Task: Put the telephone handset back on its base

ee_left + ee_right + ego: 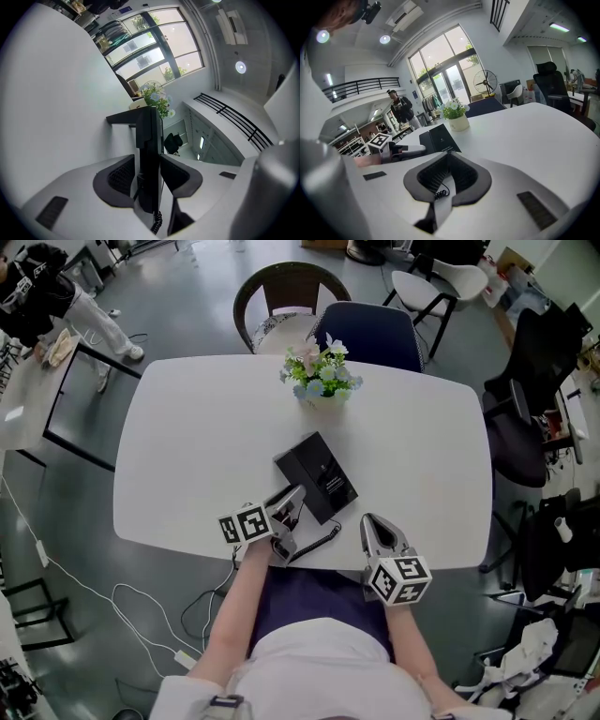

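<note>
Left tool (149,157), jaws opening round the handset (150,129), near the table (187,437) edge.

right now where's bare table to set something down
Free: the wide table left of the phone base, and the right half past it, up to the flower pot. Crowded: the near edge, with the left tongs opening round the handset, its cord, the right tongs.
</note>
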{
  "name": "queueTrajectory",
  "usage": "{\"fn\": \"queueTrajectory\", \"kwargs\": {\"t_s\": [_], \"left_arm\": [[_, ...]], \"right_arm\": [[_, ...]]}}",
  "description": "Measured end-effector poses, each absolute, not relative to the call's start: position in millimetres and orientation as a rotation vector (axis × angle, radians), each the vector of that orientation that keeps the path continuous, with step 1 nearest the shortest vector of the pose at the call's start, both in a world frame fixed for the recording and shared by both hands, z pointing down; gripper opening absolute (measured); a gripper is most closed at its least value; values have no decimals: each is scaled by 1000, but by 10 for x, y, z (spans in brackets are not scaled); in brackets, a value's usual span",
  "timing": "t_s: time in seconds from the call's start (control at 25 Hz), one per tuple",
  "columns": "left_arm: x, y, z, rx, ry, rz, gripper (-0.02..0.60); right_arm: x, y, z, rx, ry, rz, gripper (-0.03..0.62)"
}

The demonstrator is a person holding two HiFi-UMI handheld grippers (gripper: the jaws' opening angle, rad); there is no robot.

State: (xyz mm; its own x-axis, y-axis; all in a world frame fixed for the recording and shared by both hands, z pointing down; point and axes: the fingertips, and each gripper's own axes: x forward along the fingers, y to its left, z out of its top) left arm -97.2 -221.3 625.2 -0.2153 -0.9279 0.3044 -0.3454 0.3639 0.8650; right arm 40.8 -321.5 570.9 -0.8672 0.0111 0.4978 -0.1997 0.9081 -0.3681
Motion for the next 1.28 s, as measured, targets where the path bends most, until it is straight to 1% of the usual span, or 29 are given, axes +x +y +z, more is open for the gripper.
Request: {"fn": "queueTrajectory", "kwargs": {"t_s": [0.08,0.24,0.56,0.64,0.76,0.84,0.92,1.0,1.28], "left_arm": [[-1008,-2205,6210,1124,-1770,-829,181],[-1024,-2213,6115,1150,-1812,-713,269],[-859,-2128,6040,1198,-1857,-400,272],[-826,-2094,5948,1232,-1892,-315,270],[-799,-2043,5796,1292,-1973,-88,270],[-786,-2040,5691,1333,-2020,61,261],[-761,-2074,5550,1390,-2060,143,243],[-739,-2130,5388,1450,-2095,155,221],[-729,-2301,4907,1563,-2235,56,161]], "right_arm": [[410,-3210,5699,134,-2570,565,41],[401,-3210,5680,129,-2585,560,41],[389,-3236,5636,122,-2608,557,41],[393,-3271,5623,126,-2611,555,41],[401,-3323,5613,140,-2616,554,41],[406,-3349,5606,150,-2621,556,41],[412,-3366,5585,156,-2627,556,41],[407,-3381,5544,157,-2636,550,41],[367,-3506,5269,180,-2708,507,41]]}}
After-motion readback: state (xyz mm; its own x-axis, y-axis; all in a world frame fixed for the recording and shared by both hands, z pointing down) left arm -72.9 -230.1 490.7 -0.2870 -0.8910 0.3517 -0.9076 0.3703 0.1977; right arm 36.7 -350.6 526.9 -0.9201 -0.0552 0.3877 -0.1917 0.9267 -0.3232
